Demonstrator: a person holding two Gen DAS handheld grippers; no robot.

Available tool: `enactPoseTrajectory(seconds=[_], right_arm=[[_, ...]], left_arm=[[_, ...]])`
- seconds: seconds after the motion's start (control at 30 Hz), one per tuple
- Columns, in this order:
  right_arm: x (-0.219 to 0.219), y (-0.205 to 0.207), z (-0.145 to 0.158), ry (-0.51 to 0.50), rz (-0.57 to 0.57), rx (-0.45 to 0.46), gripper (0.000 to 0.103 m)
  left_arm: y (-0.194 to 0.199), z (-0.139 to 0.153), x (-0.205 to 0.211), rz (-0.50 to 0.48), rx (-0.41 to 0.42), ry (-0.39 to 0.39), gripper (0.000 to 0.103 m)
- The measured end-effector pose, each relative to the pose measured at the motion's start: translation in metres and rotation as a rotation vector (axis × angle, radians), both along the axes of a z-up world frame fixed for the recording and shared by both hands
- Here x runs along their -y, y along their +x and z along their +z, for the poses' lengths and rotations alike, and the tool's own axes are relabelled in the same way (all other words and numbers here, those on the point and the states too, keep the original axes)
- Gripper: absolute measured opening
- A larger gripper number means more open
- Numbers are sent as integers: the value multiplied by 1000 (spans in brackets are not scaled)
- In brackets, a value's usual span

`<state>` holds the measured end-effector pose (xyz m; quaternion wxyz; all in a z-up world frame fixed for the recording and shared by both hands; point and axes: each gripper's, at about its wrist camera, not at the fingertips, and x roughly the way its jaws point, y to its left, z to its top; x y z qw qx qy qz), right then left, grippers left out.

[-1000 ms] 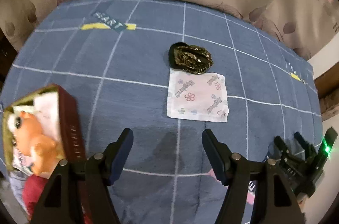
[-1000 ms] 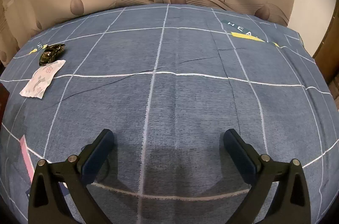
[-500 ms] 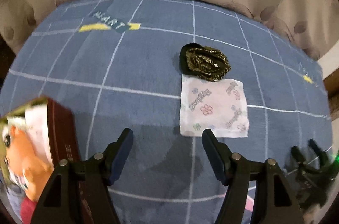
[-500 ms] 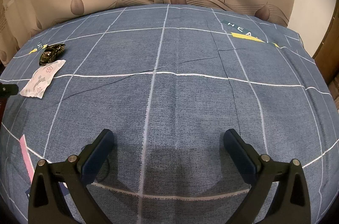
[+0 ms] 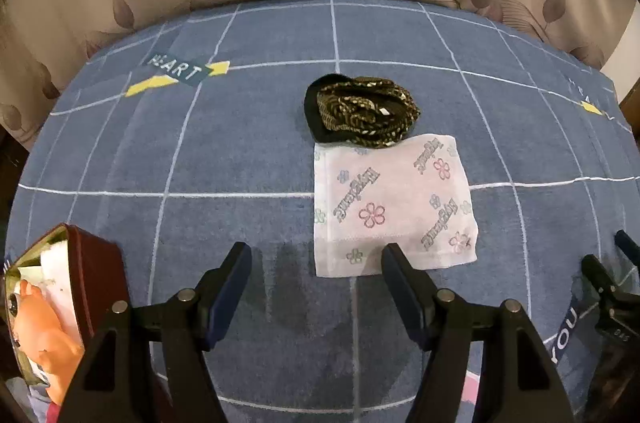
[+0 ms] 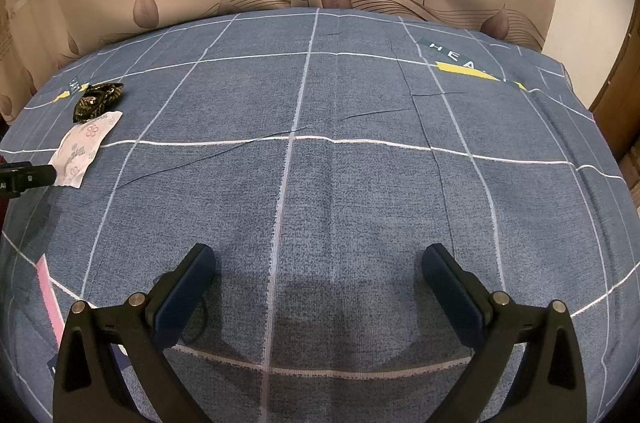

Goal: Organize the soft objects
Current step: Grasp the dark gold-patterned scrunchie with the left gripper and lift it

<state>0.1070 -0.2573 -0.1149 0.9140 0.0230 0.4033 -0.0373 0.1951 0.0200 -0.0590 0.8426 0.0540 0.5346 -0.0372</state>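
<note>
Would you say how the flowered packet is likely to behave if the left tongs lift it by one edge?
The packet lies flat and thin, so it is probably light and would likely droop. Its wrapper looks smooth, so it may slip. The dark cloth overlaps its far edge and might drag.

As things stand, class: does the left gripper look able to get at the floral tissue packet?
Probably yes. The left gripper is open, empty and just short of the floral tissue packet, with only bare bedsheet between.
</note>
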Motion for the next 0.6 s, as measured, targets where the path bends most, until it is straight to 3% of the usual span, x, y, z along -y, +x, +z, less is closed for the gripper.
enactPoseTrajectory(seconds=[0.3, 0.6], right_arm=[[0, 0, 0, -1, 2, 0, 103], [0, 0, -1, -1, 3, 1, 103]], left_arm=[[-9, 0, 24, -69, 34, 61, 69], [-16, -4, 48, -128, 21, 62, 69]])
